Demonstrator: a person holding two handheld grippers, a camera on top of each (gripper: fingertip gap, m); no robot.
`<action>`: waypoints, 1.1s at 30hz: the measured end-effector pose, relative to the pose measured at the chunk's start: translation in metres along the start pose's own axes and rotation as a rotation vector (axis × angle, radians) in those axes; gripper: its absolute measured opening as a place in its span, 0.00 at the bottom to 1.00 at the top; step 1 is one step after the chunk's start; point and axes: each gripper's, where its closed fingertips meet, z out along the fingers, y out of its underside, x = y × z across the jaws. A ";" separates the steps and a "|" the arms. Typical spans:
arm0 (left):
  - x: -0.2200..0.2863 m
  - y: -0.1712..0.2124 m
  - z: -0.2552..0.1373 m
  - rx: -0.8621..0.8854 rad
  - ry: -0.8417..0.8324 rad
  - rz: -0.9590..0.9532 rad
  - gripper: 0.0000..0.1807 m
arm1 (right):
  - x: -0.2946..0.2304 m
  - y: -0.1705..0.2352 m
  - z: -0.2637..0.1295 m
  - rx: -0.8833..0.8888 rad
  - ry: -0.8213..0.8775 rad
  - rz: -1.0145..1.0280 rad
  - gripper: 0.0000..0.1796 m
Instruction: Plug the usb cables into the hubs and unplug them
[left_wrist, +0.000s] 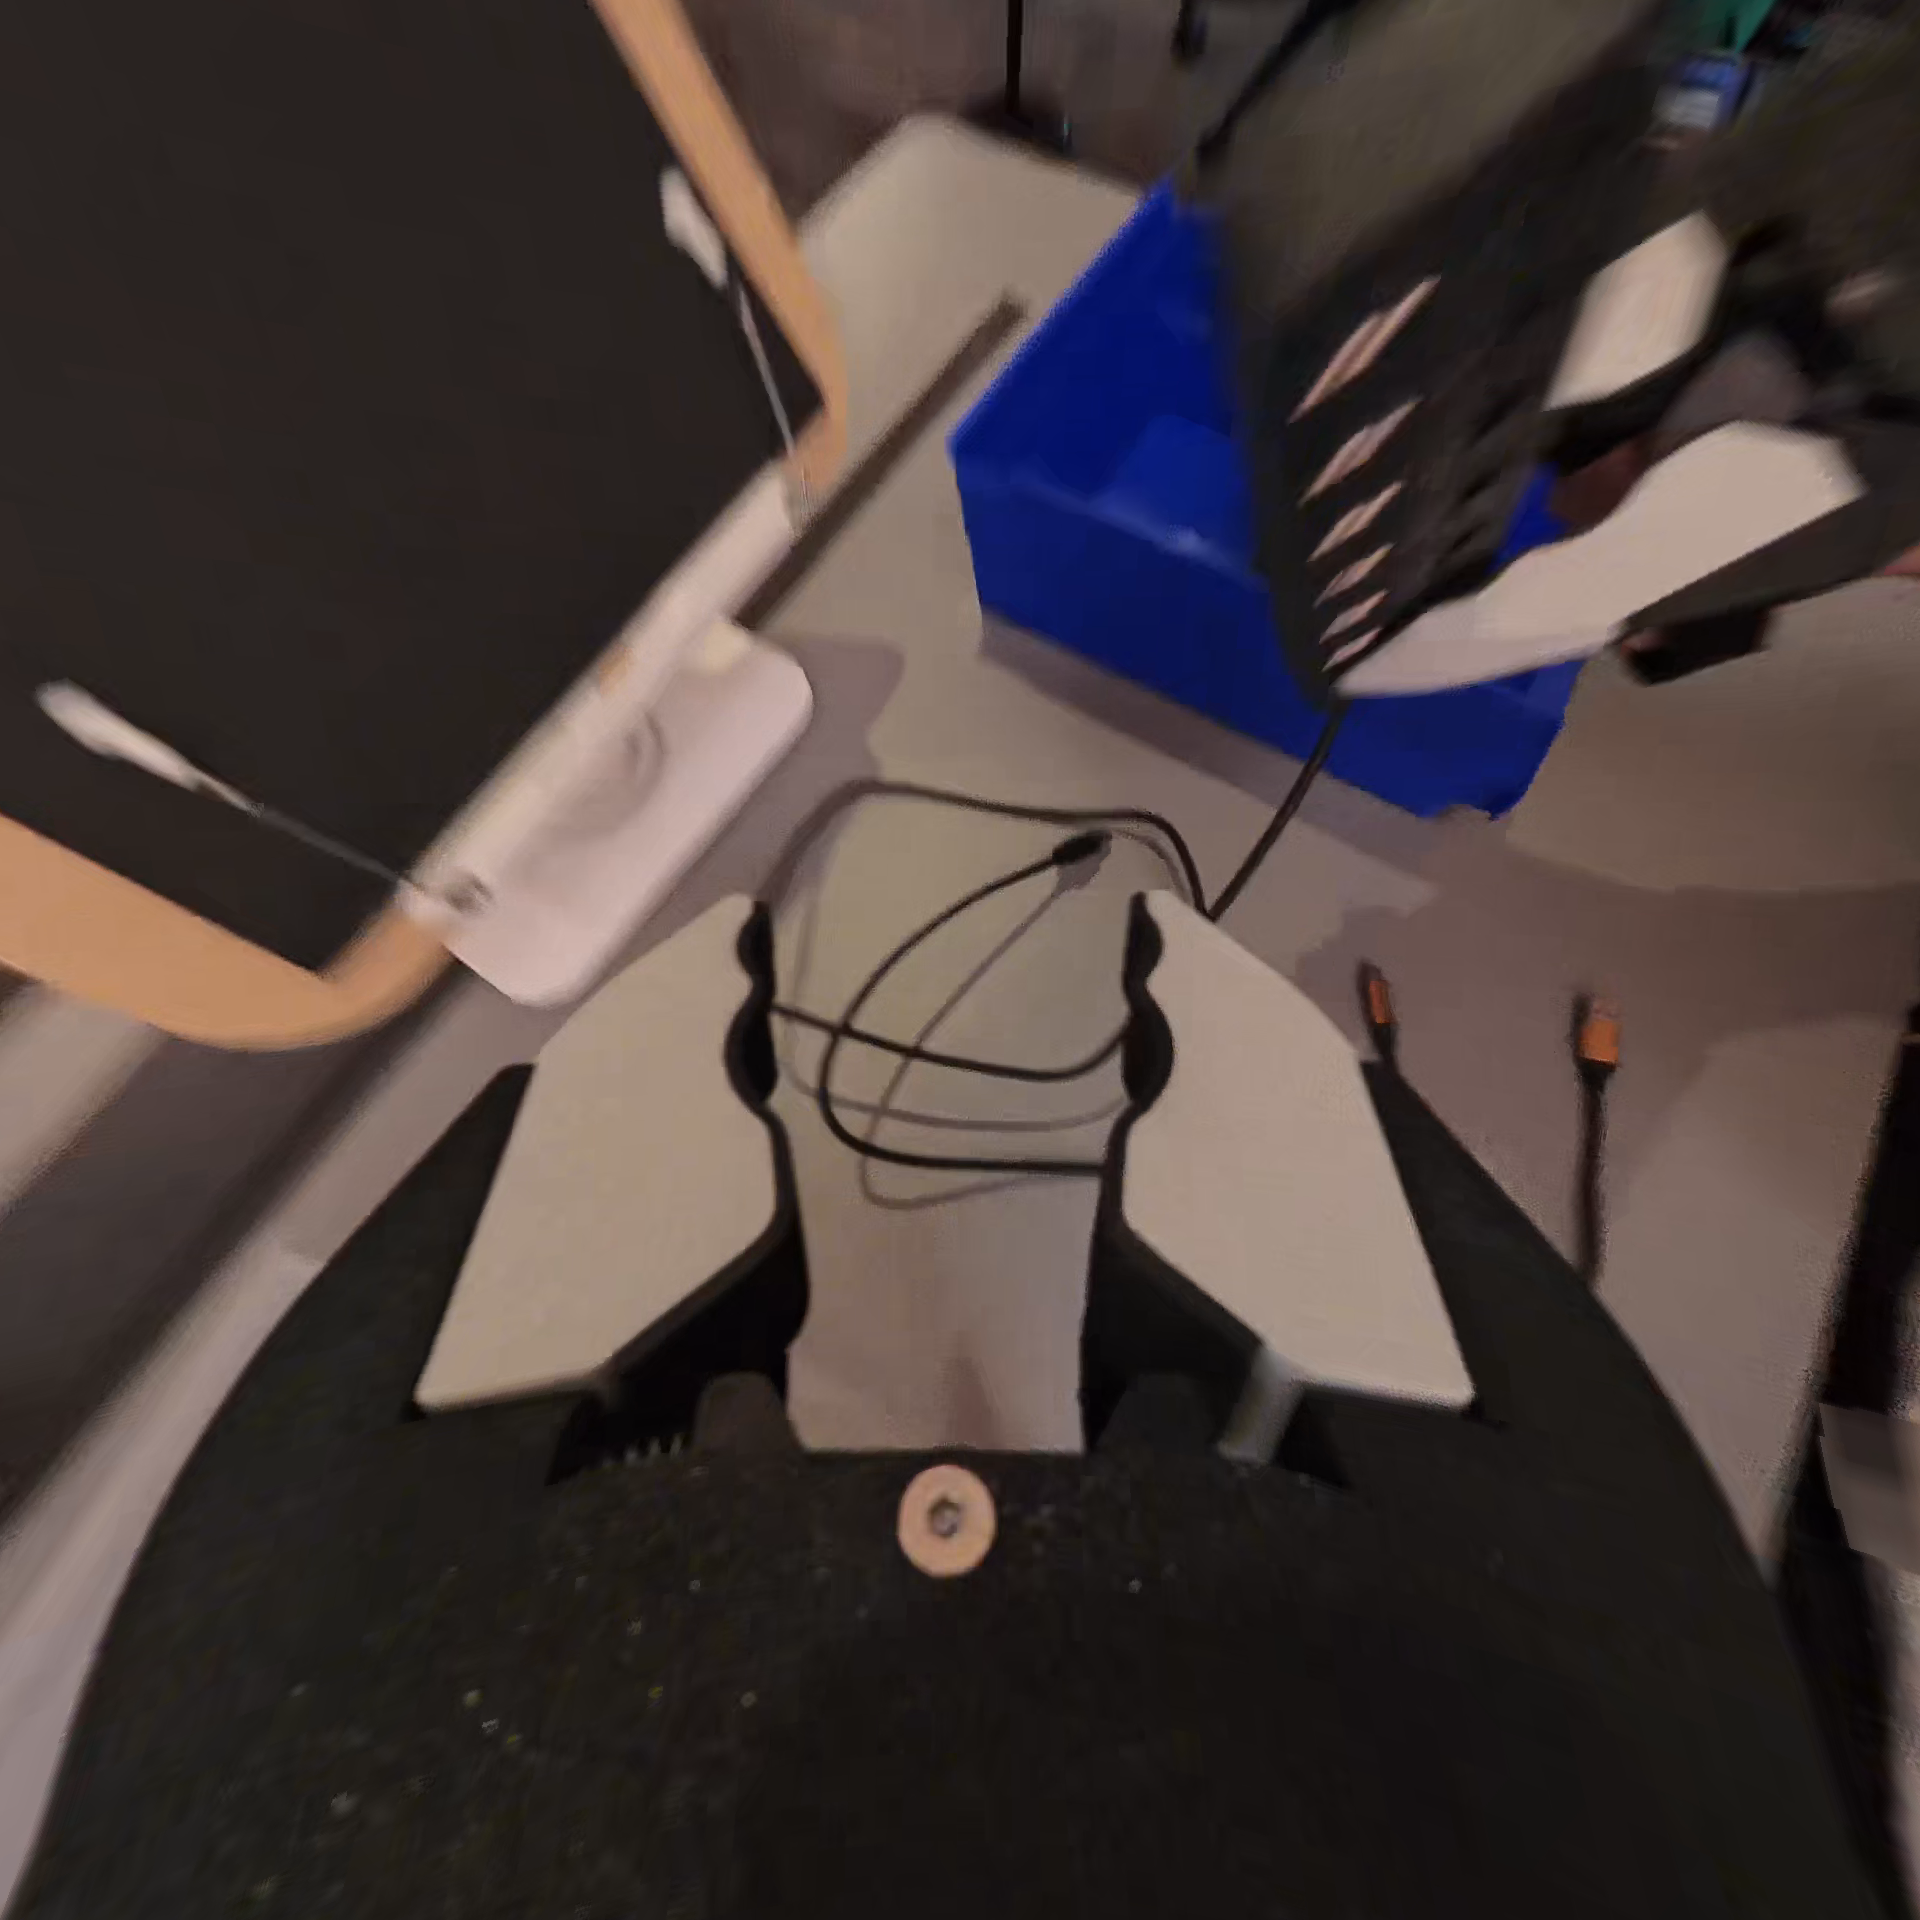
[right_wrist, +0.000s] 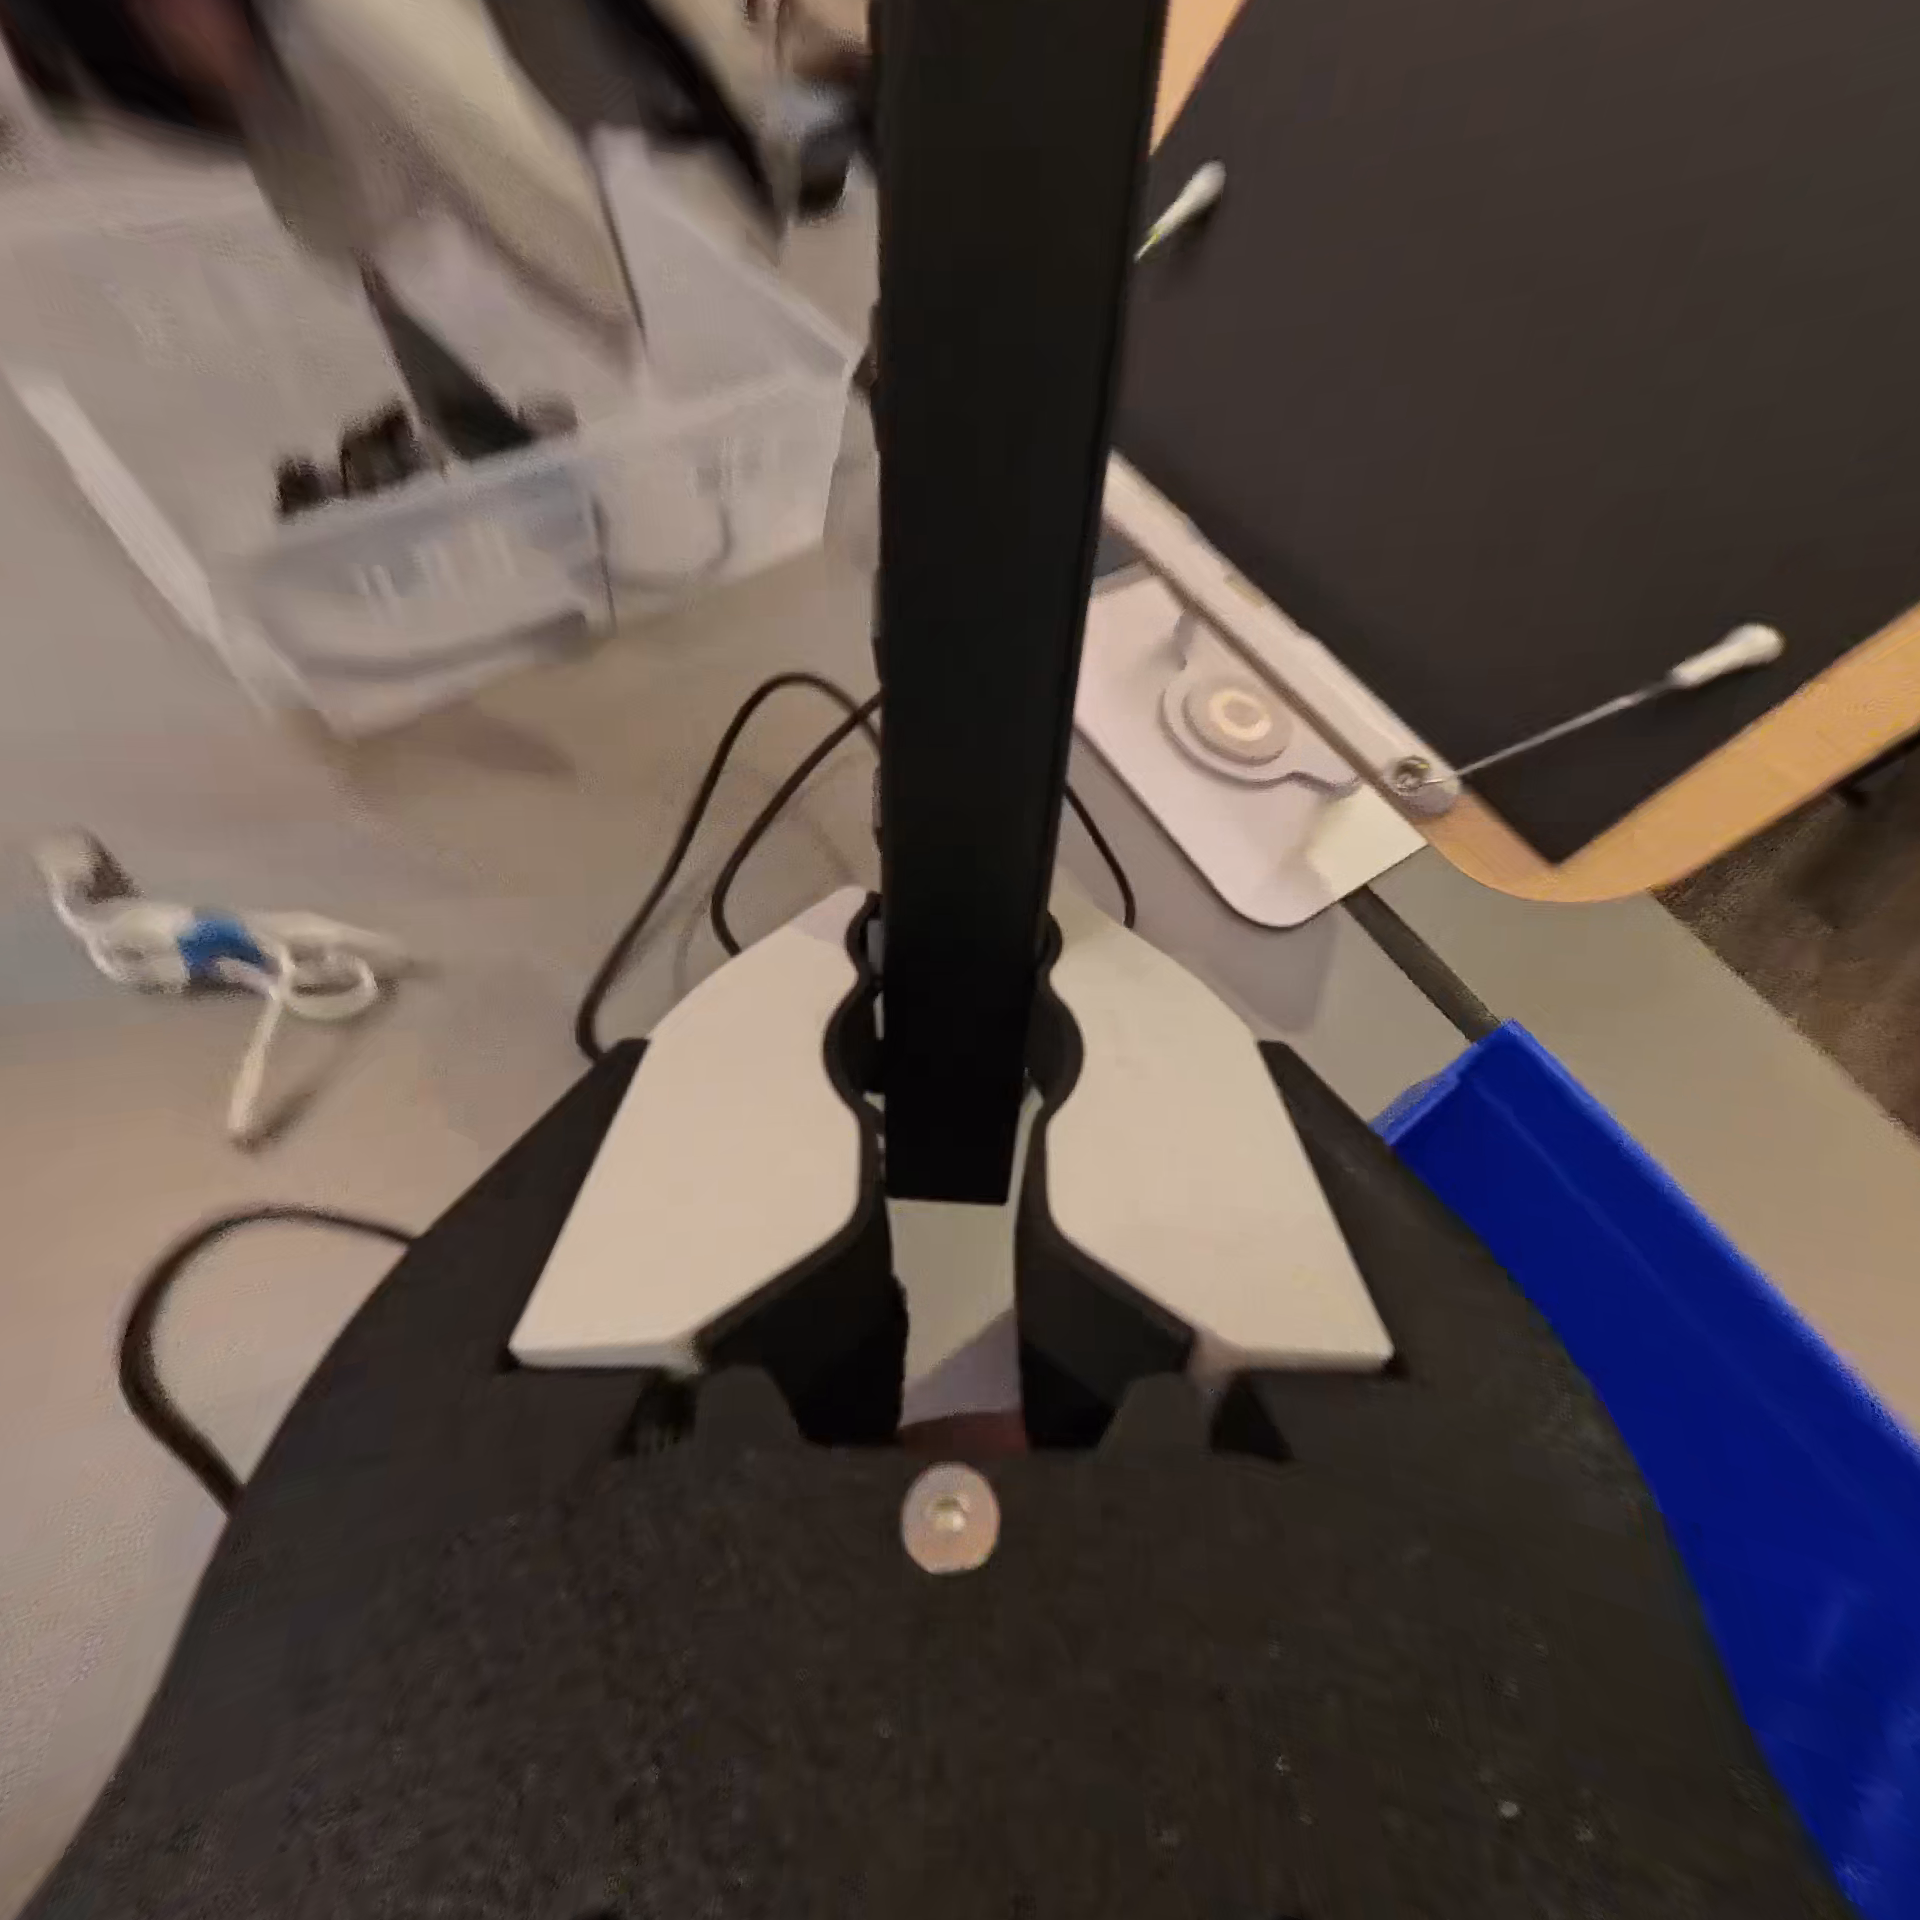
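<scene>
Left gripper (left_wrist: 948, 997): white-and-black two-finger tool, fingers spread wide, holding nothing, hovering over the grey tabletop (left_wrist: 1039, 748).
Right gripper (right_wrist: 954, 1013): fingers pinched on a long black multi-port USB hub (right_wrist: 997, 582), held lengthwise between them and reaching away to the top frame edge.
Hub, from the left wrist view: raised at far right (left_wrist: 1382, 457), tilted, a row of ports facing left; its black lead (left_wrist: 1283, 805) drops to the table.
Cables: thin black USB cable loops (left_wrist: 914, 1049) lie beneath the left gripper, one plug end (left_wrist: 1081, 852) just beyond its fingertips; two orange-tipped plugs (left_wrist: 1595, 1039) rest near right, apart from the loops.
Edges: blue plastic bin (left_wrist: 1122, 540) far right; black board with a curved wooden rim (left_wrist: 312, 364) on a white base (left_wrist: 634, 831) at left; open tabletop between them.
Other: clear plastic tub (right_wrist: 499, 520) far left, white cable bundle with a blue tie (right_wrist: 208, 945) near left.
Hard to read: both views motion-blurred; tub contents indistinct; hub ports hidden in the right wrist view.
</scene>
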 end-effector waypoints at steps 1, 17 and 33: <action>0.005 -0.014 -0.013 0.050 -0.027 0.100 0.39 | -0.006 0.004 0.005 -0.067 -0.037 -0.072 0.14; 0.047 0.059 -0.001 -0.014 0.129 0.244 0.15 | -0.026 -0.021 0.028 -0.039 -0.025 -0.322 0.25; 0.098 0.009 -0.010 1.046 0.726 -0.706 0.14 | -0.091 -0.065 0.008 0.611 -0.628 0.711 0.26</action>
